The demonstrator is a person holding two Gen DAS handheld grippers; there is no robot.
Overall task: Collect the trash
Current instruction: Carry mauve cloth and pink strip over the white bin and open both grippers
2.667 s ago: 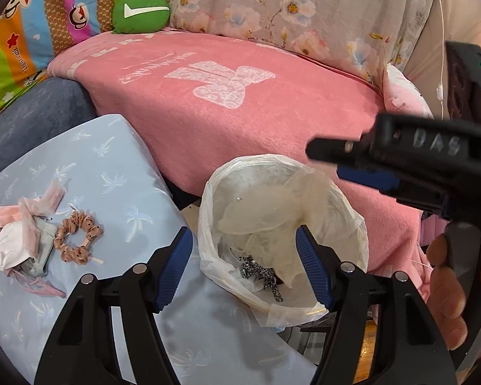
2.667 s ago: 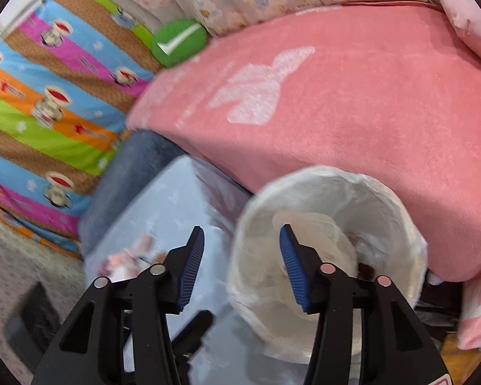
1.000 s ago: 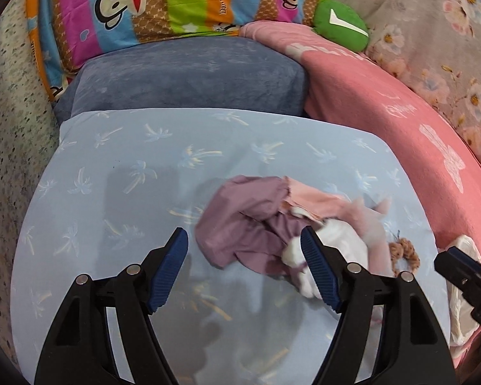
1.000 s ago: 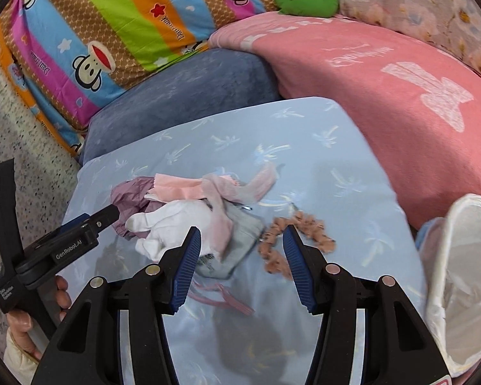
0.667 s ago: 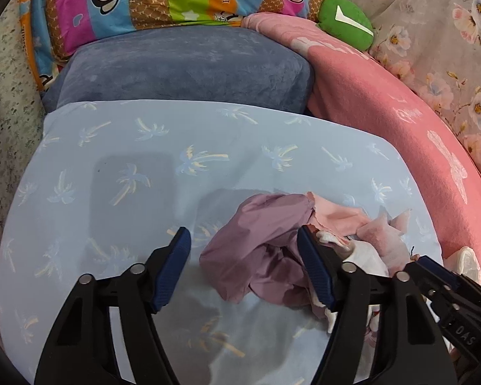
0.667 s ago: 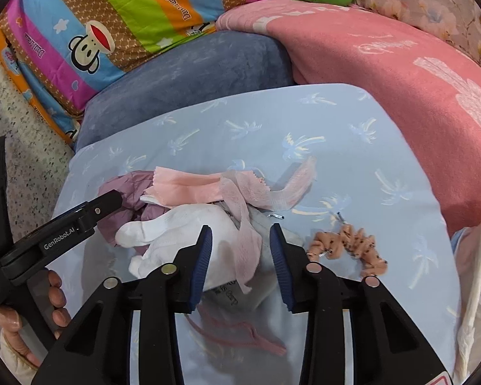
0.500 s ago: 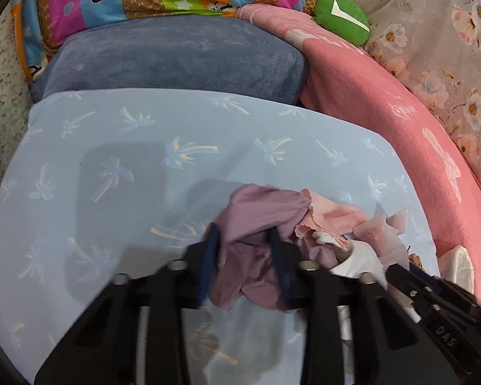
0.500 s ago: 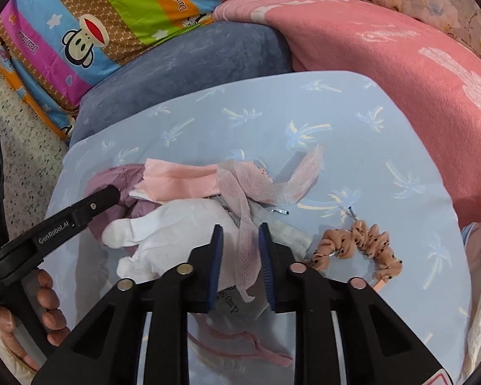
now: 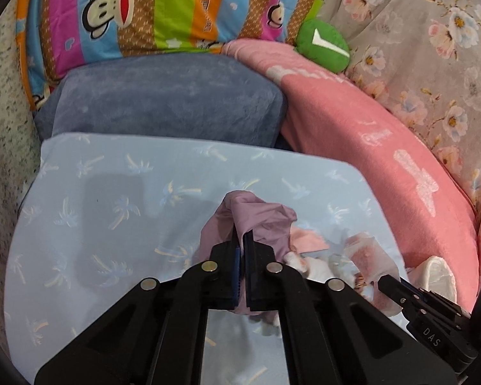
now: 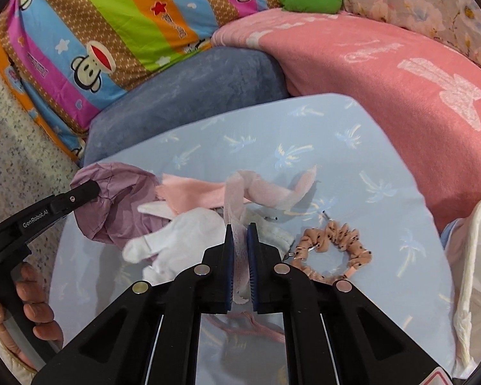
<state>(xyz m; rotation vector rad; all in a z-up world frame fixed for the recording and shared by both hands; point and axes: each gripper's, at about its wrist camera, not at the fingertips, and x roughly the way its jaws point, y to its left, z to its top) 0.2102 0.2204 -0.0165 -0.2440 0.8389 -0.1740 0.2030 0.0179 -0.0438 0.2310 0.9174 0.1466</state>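
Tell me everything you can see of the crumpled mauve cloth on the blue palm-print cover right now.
The crumpled mauve cloth is thin, wrinkled fabric with a stitched hem, bunched into a loose heap at the left end of the pile on the blue palm-print cover. The left gripper is shut on a pinched fold, which stands up in a peak above the fingers. A flat pink fabric piece and a white glove lie against its right side. Its underside is hidden.
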